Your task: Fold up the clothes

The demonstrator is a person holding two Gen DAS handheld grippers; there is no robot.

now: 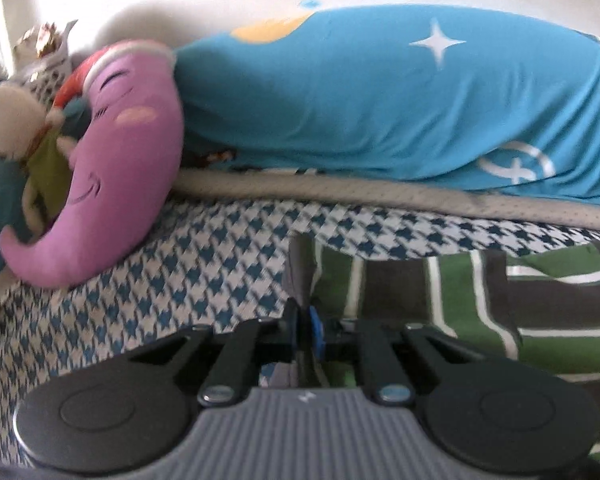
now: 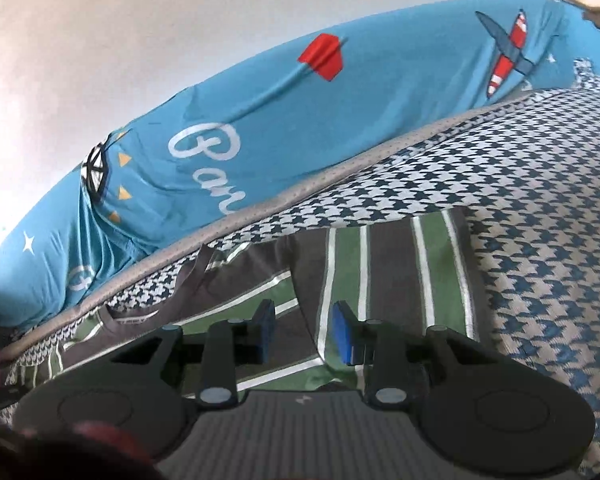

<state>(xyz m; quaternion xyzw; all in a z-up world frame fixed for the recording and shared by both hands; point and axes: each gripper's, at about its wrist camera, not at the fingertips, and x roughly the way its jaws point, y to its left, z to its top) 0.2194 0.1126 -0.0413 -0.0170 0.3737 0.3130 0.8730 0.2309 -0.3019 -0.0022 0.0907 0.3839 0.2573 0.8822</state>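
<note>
Left wrist: my left gripper (image 1: 305,330) pinches the green-striped shirt (image 1: 480,304); my right gripper (image 2: 303,334) hovers half-open over it.

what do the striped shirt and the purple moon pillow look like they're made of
Striped shirt: looks like a soft matte knit, probably cotton jersey, since it lies limp with gentle creases in its green, grey and white bands. Purple moon pillow: seems to be a stuffed plush with smooth short-pile fabric, judging by its rounded, puffy shape and stitched face.
</note>
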